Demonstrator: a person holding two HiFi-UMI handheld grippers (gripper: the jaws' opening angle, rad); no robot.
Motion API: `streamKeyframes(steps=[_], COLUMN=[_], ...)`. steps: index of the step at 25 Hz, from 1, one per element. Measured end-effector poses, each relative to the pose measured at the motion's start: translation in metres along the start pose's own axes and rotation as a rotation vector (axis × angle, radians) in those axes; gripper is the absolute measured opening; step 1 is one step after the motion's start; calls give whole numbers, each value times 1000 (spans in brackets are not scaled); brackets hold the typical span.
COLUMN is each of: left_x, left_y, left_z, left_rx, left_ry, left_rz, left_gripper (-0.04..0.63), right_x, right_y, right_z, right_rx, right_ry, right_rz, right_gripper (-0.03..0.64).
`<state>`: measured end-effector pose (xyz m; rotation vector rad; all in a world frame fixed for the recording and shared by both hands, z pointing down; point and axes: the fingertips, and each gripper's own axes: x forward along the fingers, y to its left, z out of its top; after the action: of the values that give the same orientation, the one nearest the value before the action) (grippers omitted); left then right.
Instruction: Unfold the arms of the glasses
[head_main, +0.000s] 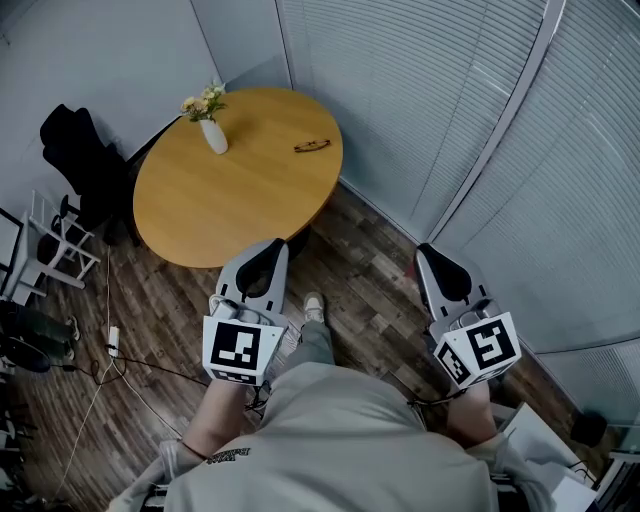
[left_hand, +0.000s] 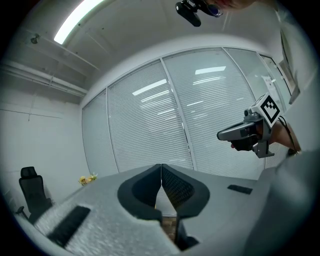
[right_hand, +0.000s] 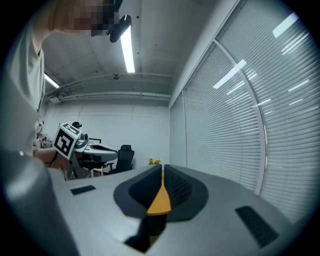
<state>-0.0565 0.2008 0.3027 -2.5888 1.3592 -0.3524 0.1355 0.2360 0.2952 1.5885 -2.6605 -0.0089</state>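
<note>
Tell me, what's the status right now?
Left gripper and right gripper shut, empty, short of the table. Glasses lie on it, untouched. Vase stands aside, not in the way.

Straight ahead stands the round orange wooden table (head_main: 230, 205), white vase of flowers (head_main: 213, 135) on its far left, folded thin-framed glasses (head_main: 312, 146) far right, black office chair (head_main: 80, 160) beyond its left, left gripper (head_main: 270, 246) at its near edge, right gripper (head_main: 428, 251) off right.
</note>
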Motion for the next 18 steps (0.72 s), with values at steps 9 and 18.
streamKeyframes(steps=[9, 18], left_x=[51, 104], left_y=[36, 85], left_z=[-13, -31], left_rx=[-10, -20], left_ry=[9, 45], left_rz=[-15, -34], left_gripper=[25, 25], right_x=[58, 133], right_y=[-24, -46], right_z=[-4, -7], right_rx=[-2, 21], right_ry=[14, 37], right_rz=[-7, -10], right_gripper=[35, 35])
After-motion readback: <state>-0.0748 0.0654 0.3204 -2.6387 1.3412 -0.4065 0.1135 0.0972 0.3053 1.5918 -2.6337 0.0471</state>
